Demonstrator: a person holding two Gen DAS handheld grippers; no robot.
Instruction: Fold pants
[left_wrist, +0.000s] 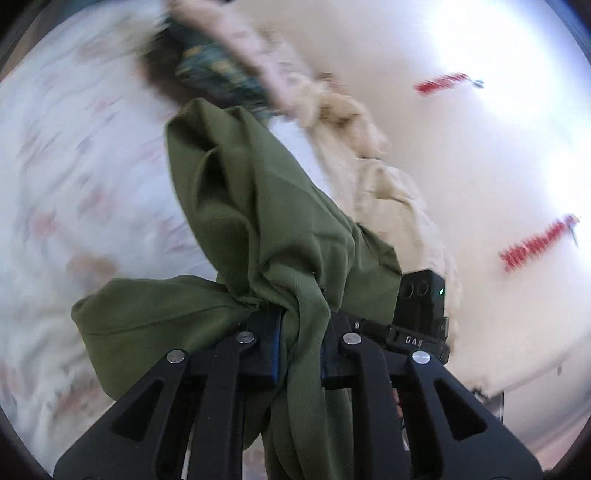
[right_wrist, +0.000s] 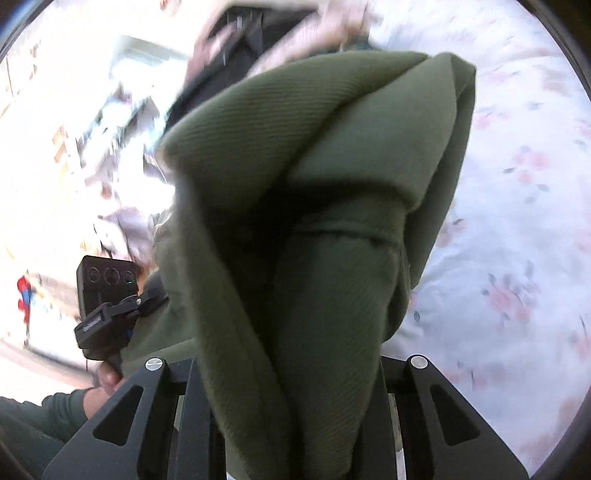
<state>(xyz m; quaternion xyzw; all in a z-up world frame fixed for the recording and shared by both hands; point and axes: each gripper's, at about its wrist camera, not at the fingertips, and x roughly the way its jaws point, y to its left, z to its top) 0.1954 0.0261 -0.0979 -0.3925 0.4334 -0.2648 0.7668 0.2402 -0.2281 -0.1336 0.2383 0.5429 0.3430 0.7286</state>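
Olive green pants (left_wrist: 258, 206) hang bunched from both grippers above a floral bed sheet (left_wrist: 74, 166). In the left wrist view my left gripper (left_wrist: 301, 332) is shut on a gathered fold of the cloth, which drapes down between its fingers. The right gripper's black housing (left_wrist: 421, 306) shows just right of it, half covered by cloth. In the right wrist view my right gripper (right_wrist: 291, 369) is shut on a thick wad of the pants (right_wrist: 314, 166) that hides its fingertips. The left gripper (right_wrist: 107, 306) sits close by at the left.
The floral sheet (right_wrist: 517, 221) spreads to the right. A rumpled beige blanket (left_wrist: 369, 166) lies along the bed beside a white wall with red marks (left_wrist: 535, 240). A hand (right_wrist: 99, 391) and dark green sleeve (right_wrist: 37, 417) show at lower left. The background is motion-blurred.
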